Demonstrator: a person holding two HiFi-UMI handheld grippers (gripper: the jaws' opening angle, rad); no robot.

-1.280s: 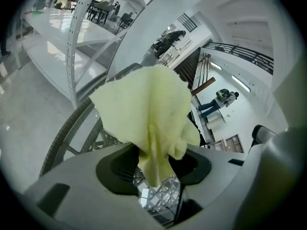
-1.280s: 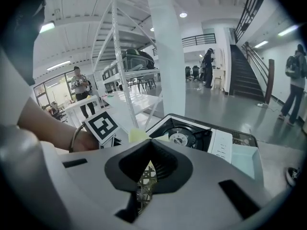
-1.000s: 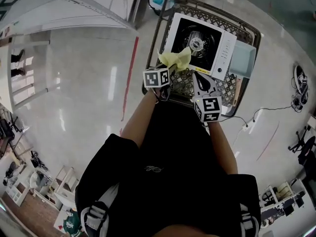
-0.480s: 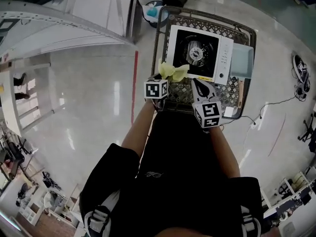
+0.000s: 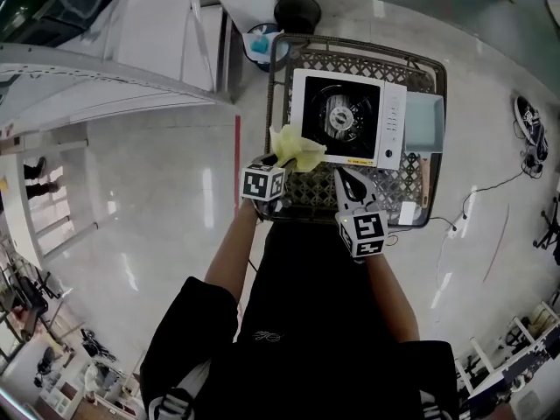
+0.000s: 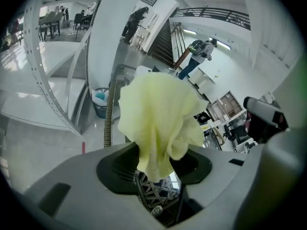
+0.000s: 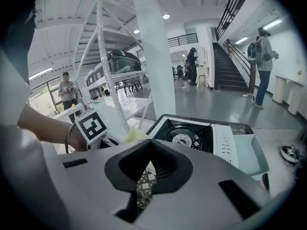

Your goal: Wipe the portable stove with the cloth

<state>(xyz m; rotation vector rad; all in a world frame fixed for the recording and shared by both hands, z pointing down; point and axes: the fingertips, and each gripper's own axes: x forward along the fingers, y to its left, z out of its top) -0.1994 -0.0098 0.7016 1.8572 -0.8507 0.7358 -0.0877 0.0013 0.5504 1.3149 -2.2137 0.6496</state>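
My left hand-held gripper (image 5: 278, 157) pinches the cloth (image 5: 297, 150) at the stove's (image 5: 348, 117) left edge. My right hand-held gripper (image 5: 344, 176) is shut, empty, just short of the stove. The bunched cloth may snag the burner and pull free.

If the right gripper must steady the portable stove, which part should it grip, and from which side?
Probably the portable stove's white near edge, from the person's side. That flat rim faces the right gripper, is clear of the burner, and the cloth in the left gripper is at its left corner. The shut jaws must open first.
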